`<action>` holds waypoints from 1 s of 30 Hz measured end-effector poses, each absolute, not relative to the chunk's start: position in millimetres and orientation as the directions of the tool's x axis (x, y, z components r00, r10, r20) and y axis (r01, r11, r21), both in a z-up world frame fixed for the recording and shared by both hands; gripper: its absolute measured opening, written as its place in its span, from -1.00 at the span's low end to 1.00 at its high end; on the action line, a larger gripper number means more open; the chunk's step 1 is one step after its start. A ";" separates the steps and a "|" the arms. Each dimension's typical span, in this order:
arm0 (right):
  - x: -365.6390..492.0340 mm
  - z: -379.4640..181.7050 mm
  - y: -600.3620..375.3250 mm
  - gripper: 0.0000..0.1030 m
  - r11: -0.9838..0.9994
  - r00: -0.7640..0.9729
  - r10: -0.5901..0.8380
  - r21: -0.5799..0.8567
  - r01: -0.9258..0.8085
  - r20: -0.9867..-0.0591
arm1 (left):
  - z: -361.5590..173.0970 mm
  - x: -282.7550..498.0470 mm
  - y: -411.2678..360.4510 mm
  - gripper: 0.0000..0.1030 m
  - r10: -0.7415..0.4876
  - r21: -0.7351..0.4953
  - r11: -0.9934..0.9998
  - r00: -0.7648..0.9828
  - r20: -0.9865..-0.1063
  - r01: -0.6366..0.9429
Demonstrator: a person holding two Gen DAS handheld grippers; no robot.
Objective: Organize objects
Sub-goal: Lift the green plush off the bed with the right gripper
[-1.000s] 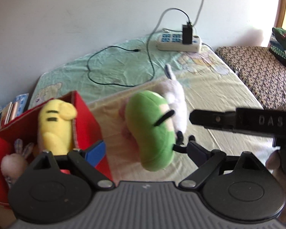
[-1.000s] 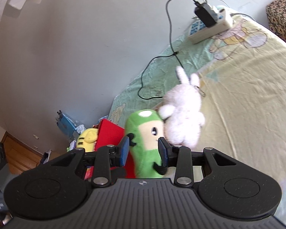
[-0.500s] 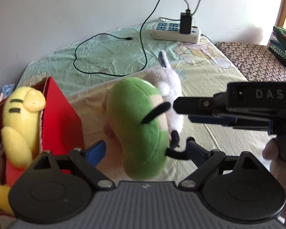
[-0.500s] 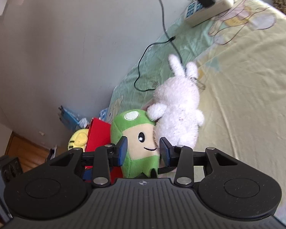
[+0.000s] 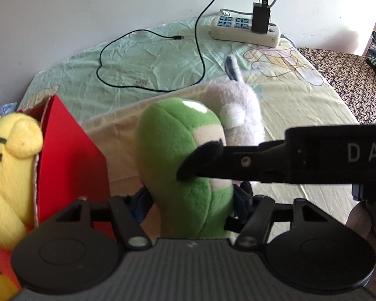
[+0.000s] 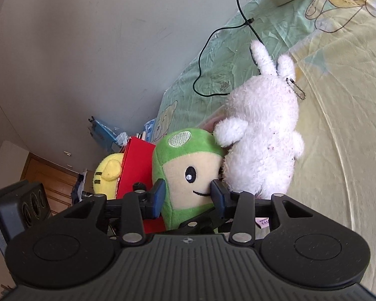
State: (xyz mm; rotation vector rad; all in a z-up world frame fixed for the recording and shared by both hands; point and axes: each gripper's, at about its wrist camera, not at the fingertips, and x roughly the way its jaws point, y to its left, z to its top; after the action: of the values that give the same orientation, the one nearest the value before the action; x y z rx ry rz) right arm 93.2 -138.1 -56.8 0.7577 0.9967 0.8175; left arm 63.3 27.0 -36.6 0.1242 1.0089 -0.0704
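Green plush (image 6: pixel 188 173) pinched between both tongs' pads.

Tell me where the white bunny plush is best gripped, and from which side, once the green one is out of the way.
Probably across the white bunny plush at its round torso, coming from its open right-hand side in the right wrist view. The green plush presses against the other flank. The ears look too thin and floppy to hold, and the ball chain near them could snag.

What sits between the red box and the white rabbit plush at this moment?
The green plush, shown in the right wrist view: red box on one side, white rabbit plush touching it on the other.
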 end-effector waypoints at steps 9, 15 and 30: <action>70.3 -35.0 -148.2 -0.19 0.483 0.340 0.857 0.834 -0.266 -0.388 | -14.6 41.2 26.3 0.27 -0.050 0.029 0.991 0.565 -0.824 0.130; 52.1 -13.1 -152.4 -0.19 0.478 0.401 0.850 0.822 -0.309 -0.343 | 9.5 25.1 27.1 0.26 -0.076 0.025 0.988 0.620 -0.781 0.152; 1.6 60.0 -81.6 -0.19 0.443 0.476 0.857 0.751 -0.489 -0.195 | 78.5 -31.4 103.3 0.26 -0.077 0.045 0.990 0.792 -0.605 0.131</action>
State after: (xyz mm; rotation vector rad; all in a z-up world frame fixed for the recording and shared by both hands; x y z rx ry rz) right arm 1.6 -81.6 60.0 0.6811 0.6220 0.9052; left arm -31.4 103.3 78.5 0.0865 0.6466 -0.1124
